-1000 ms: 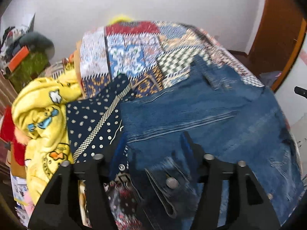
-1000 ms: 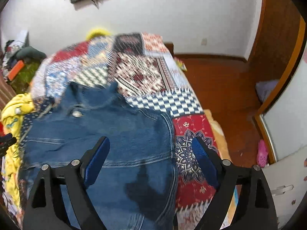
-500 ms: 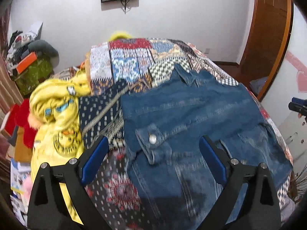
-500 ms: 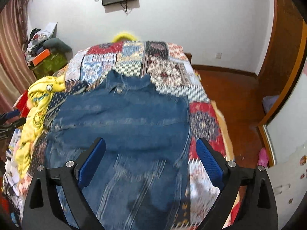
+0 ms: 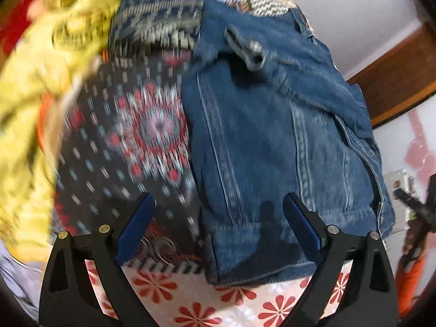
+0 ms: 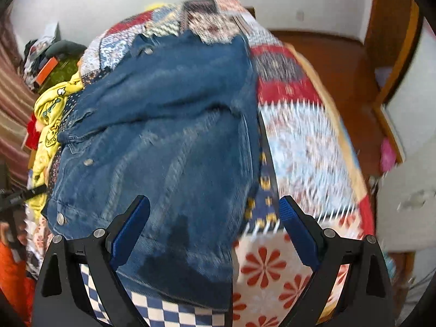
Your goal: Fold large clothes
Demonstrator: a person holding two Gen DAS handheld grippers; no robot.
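Note:
A blue denim jacket (image 5: 272,125) lies spread on a patchwork bedspread (image 5: 147,125), its sleeve cuff with a metal button folded onto it near the far end. My left gripper (image 5: 218,215) is open and empty, just above the jacket's near left hem corner. In the right wrist view the jacket (image 6: 169,141) fills the left and middle. My right gripper (image 6: 214,218) is open and empty above the jacket's near right hem, over the bedspread (image 6: 299,136).
A yellow printed garment (image 5: 41,62) is heaped left of the jacket; it also shows in the right wrist view (image 6: 50,120). A wooden floor (image 6: 340,60) and door frame lie right of the bed. Clutter is stacked at the far left wall (image 6: 46,60).
The left gripper let go of the jacket cuff and opened. Both grippers then swung down toward the jacket's near hem, left over its left corner and right over its right edge.

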